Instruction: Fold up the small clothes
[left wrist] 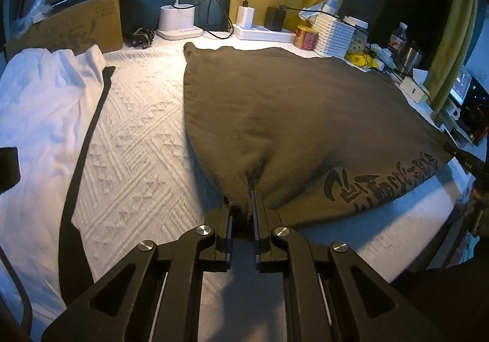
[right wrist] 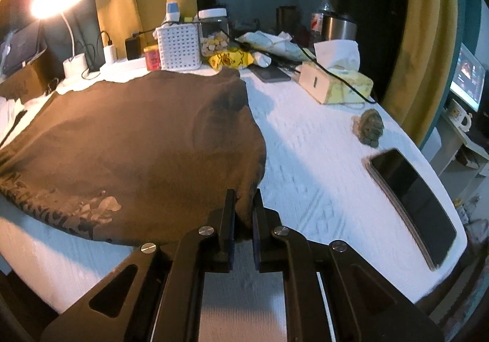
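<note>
White textured cloth covers the table (left wrist: 140, 140), lit by a desk lamp (right wrist: 56, 1) at the back among chargers, a white basket (right wrist: 178, 47) and a tissue box (right wrist: 336, 84). Spread flat across the middle lies the brown t-shirt (left wrist: 290, 103), its black printed lettering (left wrist: 385, 181) along the near edge. At one near corner of it the left gripper (left wrist: 243, 207) is clamped on a bunched fold of the fabric; at the opposite near corner the right gripper (right wrist: 244, 209) pinches the cloth the same way. Off to the left sits a white garment (left wrist: 45, 91) with a dark strap (left wrist: 88, 140) beside it. To the right of the shirt a phone (right wrist: 412, 201) lies face up, a small green lump (right wrist: 369, 126) just beyond it
</note>
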`<state>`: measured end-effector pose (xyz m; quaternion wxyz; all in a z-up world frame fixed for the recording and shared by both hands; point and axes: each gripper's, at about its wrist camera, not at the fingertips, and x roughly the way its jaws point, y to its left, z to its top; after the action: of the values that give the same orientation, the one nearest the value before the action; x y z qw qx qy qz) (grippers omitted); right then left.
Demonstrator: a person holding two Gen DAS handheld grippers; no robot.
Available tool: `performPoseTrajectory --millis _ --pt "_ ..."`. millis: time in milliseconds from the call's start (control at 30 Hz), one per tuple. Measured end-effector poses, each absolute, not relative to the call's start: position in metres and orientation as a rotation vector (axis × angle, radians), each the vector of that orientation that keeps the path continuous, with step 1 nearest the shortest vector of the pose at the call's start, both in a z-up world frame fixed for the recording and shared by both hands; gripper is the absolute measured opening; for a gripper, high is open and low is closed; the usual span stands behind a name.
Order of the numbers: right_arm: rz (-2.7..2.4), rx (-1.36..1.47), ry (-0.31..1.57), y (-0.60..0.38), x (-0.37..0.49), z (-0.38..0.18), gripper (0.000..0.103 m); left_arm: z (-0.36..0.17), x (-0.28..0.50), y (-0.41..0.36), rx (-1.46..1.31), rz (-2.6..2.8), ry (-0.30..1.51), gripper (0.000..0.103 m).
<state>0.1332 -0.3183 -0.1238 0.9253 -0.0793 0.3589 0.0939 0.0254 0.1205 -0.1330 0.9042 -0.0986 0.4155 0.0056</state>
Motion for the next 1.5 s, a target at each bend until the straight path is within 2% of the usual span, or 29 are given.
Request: performPoseTrajectory --millis 533,667,700,767,800,833,867,1500 --pt "0.167 -0.126 0.787 -0.327 0.103 -0.143 0.01 -0.149 0.006 0.113 -0.184 -0.003 0.901 0.008" --pt "0.199 0.022 0.845 -0.344 0.111 -0.141 0.01 -0.147 0.007 0.116 -0.197 0.007 0.917 0.012" --pt "0.205 0.036 0.855 -0.346 0.112 -0.14 0.01 -0.146 0.008 0.116 -0.195 0.017 0.924 0.018" --pt "0.197 0.01 0.857 -0.345 0.113 -0.136 0.016 -0.142 0.01 0.119 -0.18 0.05 0.922 0.038" --pt "0.192 -0.003 0.854 -0.344 0.113 -0.134 0.022 -0.139 0.011 0.121 -0.182 0.064 0.911 0.056" --pt "0.189 -0.009 0.848 -0.343 0.113 -0.131 0.025 -0.137 0.012 0.124 -0.193 0.069 0.9 0.068" --pt "0.19 -0.007 0.841 -0.344 0.113 -0.129 0.03 -0.133 0.013 0.128 -0.21 0.078 0.882 0.071" --pt "0.182 -0.007 0.83 -0.34 0.182 -0.122 0.031 -0.118 0.107 0.155 -0.144 0.124 0.846 0.072"
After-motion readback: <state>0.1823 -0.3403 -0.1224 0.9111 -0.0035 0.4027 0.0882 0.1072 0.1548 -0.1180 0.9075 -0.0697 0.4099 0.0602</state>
